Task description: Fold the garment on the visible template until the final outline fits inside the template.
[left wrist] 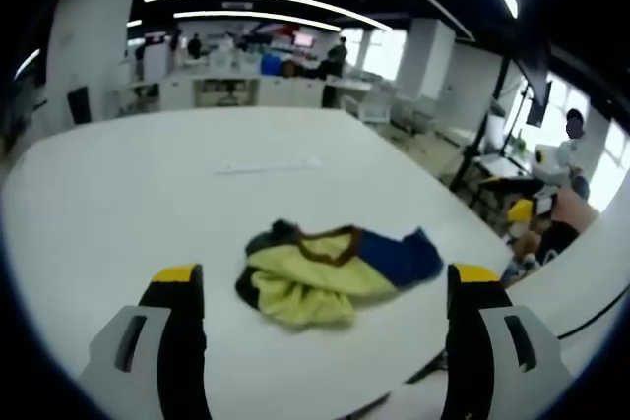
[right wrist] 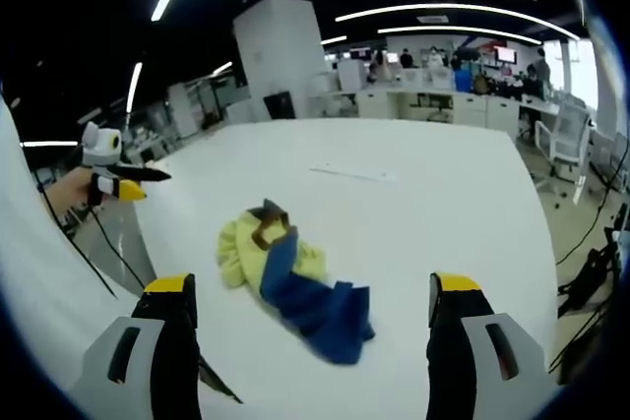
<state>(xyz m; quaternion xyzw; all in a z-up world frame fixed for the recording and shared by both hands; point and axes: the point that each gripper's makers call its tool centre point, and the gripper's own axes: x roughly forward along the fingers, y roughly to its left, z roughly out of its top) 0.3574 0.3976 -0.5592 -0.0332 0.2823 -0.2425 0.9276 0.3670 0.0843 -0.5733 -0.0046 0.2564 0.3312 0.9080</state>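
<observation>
A large white table [left wrist: 118,194] fills the middle of the left gripper view, and a crumpled garment [left wrist: 335,270] lies on it. The garment is yellow and blue with a brown neckline, bunched into a loose heap and not folded flat. Left of the garment stands one yellow-tipped jaw of the left gripper [left wrist: 320,287], and right of the garment stands the other jaw. The jaws are spread wide apart and hold nothing; the garment lies just beyond them, untouched. Beyond the garment, farther across the table, a thin pale strip [left wrist: 268,166] lies flat. Right of the garment, past the table edge, a person [left wrist: 561,213] sits.

In the right gripper view, well left of the garment [right wrist: 290,277] and off the table [right wrist: 463,194] edge, the left gripper [right wrist: 133,182] shows, held in a hand [right wrist: 64,189]. The garment's yellow part lies to the left, its blue part to the right. The right gripper [right wrist: 312,297] has its jaws wide apart, one on each side of the garment, gripping nothing. Beyond the garment lies the pale strip [right wrist: 354,173].
</observation>
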